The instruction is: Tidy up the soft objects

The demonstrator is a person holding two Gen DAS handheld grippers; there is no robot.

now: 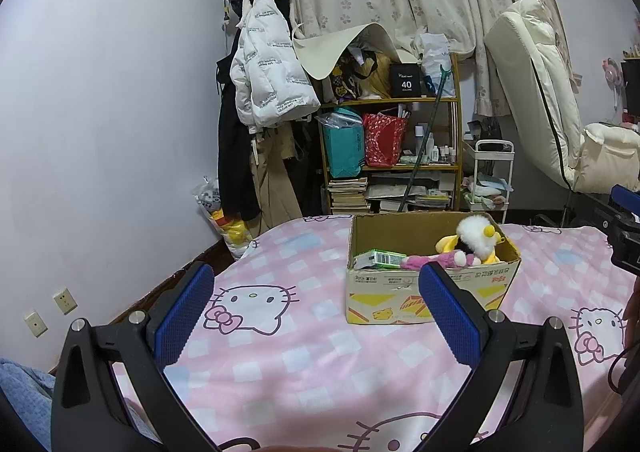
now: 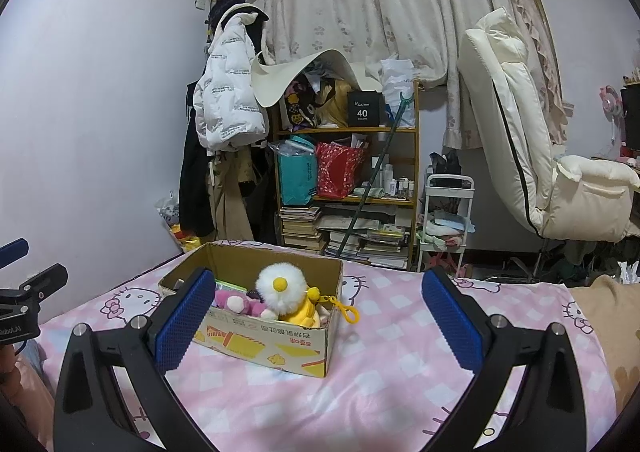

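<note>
A cardboard box (image 1: 432, 292) (image 2: 280, 348) sits on the pink Hello Kitty bedspread (image 1: 280, 364) (image 2: 380, 380). Inside lie a white-and-yellow fluffy plush (image 1: 478, 238) (image 2: 280, 294), a pink plush (image 1: 440, 261) (image 2: 236, 302) and a green packet (image 1: 380, 259) (image 2: 230, 287). A yellow clip (image 2: 346, 310) hangs over the box rim. My left gripper (image 1: 316, 308) is open and empty, hovering over the bed in front of the box. My right gripper (image 2: 316, 316) is open and empty, with the box behind its left finger.
A cluttered shelf (image 1: 400, 140) (image 2: 352, 180) with books and bags stands beyond the bed. Coats (image 1: 264, 64) hang on the wall. A white rolling cart (image 2: 444, 220) and cream recliner (image 2: 540, 140) stand at right. The other gripper shows at each frame's edge (image 1: 624, 236) (image 2: 24, 292).
</note>
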